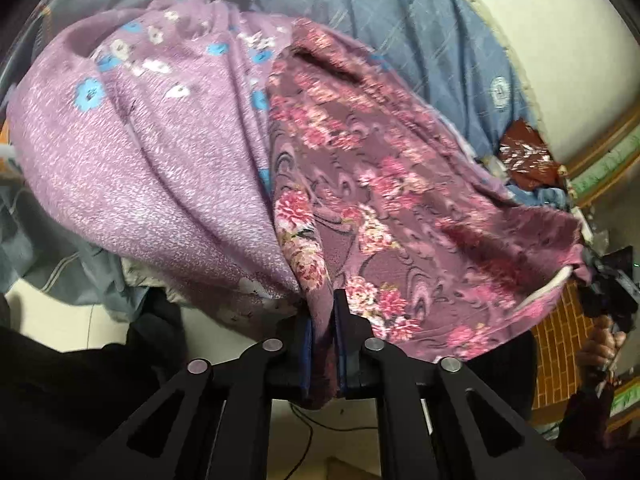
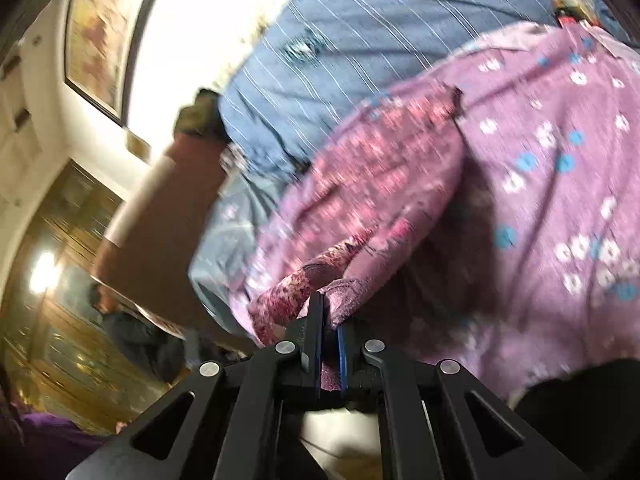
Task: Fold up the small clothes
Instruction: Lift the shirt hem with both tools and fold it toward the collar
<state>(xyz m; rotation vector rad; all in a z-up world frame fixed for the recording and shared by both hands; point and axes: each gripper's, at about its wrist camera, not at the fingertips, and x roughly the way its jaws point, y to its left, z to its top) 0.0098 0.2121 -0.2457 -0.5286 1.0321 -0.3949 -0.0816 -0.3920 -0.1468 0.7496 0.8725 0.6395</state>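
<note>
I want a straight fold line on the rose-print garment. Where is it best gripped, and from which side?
Grip the rose-print garment at two corners of one edge, coming in from below toward the hem. The left gripper is shut on bunched cloth at one end and the right gripper at the other, so the fabric hangs stretched between them over the lilac flowered cloth.

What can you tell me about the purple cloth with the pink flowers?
The flowered cloth is soft, dark purple fabric with pink roses and swirls. It hangs stretched and wrinkled above the blue bedspread, beside a lilac cloth. The left gripper pinches one edge, the right gripper another.
</note>
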